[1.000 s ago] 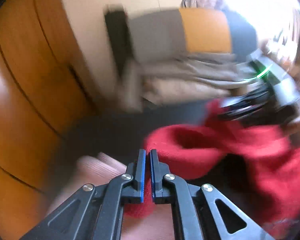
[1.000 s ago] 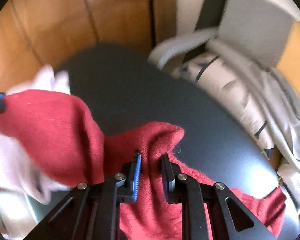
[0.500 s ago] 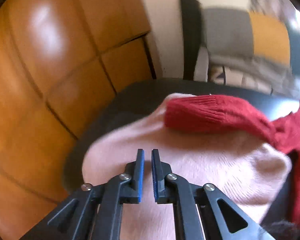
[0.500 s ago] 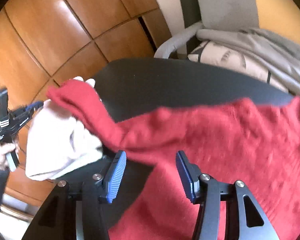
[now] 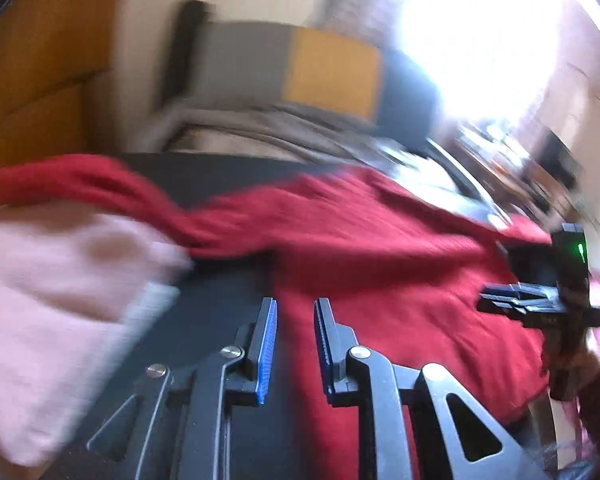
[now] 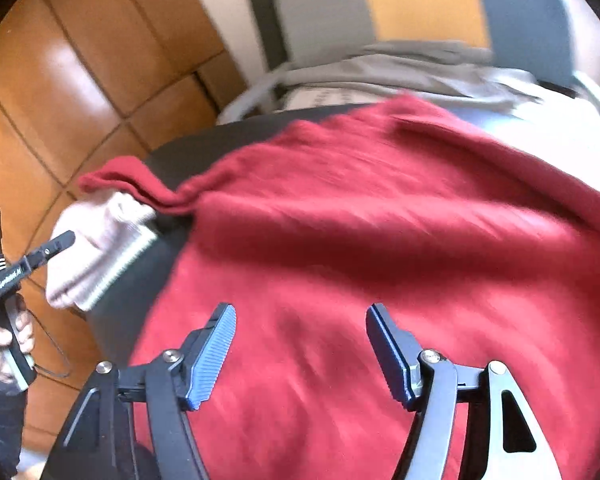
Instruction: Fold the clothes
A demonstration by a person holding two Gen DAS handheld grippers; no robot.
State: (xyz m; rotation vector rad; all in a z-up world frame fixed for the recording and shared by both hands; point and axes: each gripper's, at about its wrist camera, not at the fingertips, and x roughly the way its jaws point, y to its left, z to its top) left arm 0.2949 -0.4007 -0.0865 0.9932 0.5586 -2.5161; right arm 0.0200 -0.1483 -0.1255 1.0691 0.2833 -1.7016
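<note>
The red sweater (image 6: 380, 248) lies spread across the dark counter (image 6: 188, 152), one sleeve trailing over a folded pink garment (image 6: 96, 248) at the counter's edge. The left gripper (image 5: 294, 344) has its jaws narrowly apart and opening, the right gripper (image 6: 300, 352) wide and opening; neither holds cloth. The spreading step appears finished, and the next move calls for gripping a sleeve or side edge to start folding.

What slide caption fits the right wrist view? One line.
Right gripper opening above the red sweater spread on the dark table.
</note>
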